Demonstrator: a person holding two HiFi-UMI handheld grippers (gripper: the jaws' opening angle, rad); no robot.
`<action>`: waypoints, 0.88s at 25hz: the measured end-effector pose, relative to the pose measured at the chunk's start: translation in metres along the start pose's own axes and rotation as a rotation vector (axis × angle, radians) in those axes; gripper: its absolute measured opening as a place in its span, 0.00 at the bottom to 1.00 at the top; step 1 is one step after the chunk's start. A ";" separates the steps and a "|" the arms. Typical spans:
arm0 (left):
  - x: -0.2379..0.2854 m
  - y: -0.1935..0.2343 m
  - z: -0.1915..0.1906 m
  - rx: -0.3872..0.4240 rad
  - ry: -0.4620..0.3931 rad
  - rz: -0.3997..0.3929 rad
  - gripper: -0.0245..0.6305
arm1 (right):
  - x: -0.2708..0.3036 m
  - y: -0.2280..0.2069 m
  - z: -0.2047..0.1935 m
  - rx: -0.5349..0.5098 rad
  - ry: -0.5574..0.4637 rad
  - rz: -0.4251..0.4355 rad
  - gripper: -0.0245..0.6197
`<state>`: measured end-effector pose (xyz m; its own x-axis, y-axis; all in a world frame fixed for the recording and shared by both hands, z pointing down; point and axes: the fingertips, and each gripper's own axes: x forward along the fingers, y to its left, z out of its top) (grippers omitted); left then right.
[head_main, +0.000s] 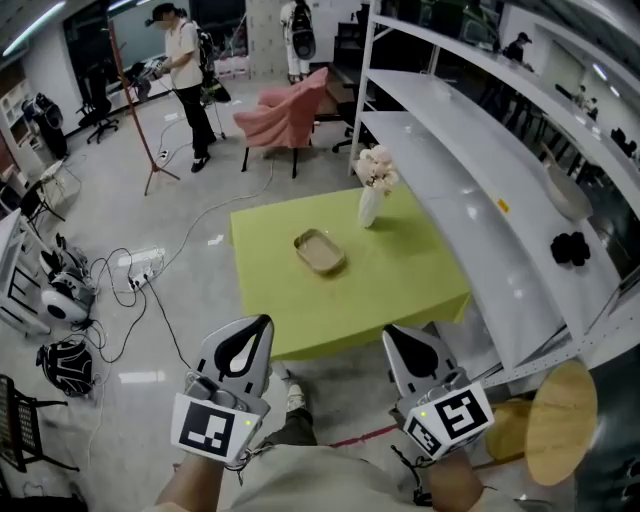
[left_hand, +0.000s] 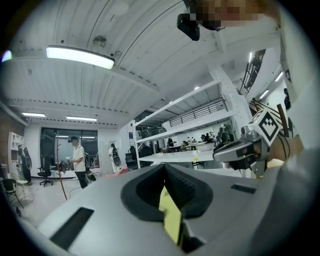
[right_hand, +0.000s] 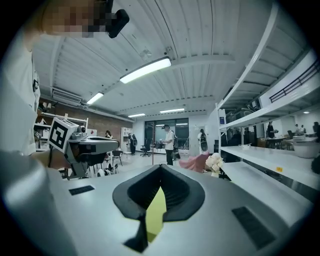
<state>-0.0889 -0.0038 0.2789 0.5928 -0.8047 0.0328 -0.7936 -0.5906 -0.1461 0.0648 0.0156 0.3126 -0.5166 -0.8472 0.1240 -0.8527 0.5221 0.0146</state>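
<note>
Down by our waist, short of the near edge of the green table (head_main: 400, 290), we carry both tongs pressed together with nothing in them. The left gripper (head_main: 258, 330) and the right gripper (head_main: 392, 332) each show two grey shells meeting along a seam. Only a sliver of yellow-green tabletop shows through the dark opening behind the tips.

The nearest loose thing is the tray (head_main: 320, 251), a shallow tan dish lying flat near the middle of the table, well apart from both grippers. We judge it light and stiff, with a low rim that may slip. A pinch across one long edge looks like the best hold. Just beyond it, toward the shelf rack (head_main: 470, 210), stands the vase (head_main: 369, 207), upright with pale flowers (head_main: 376, 168). It looks smooth, breakable and top-heavy, so we would grip it low on the body rather than by the blooms.

Neither gripper view shows the tray. The right gripper view catches only the flowers, and the vase is cut off below them. We cannot tell from the head view whether the tray holds anything.
</note>
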 end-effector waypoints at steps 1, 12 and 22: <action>0.009 0.010 -0.001 -0.003 0.004 -0.005 0.05 | 0.012 -0.005 0.001 0.003 0.007 -0.004 0.05; 0.112 0.113 -0.027 -0.044 0.035 -0.063 0.05 | 0.149 -0.053 0.009 0.008 0.065 -0.047 0.05; 0.176 0.156 -0.042 -0.068 0.056 -0.094 0.05 | 0.217 -0.096 0.009 0.036 0.089 -0.085 0.05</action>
<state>-0.1136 -0.2401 0.3036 0.6582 -0.7464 0.0986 -0.7433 -0.6650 -0.0722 0.0335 -0.2192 0.3297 -0.4346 -0.8754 0.2117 -0.8963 0.4434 -0.0062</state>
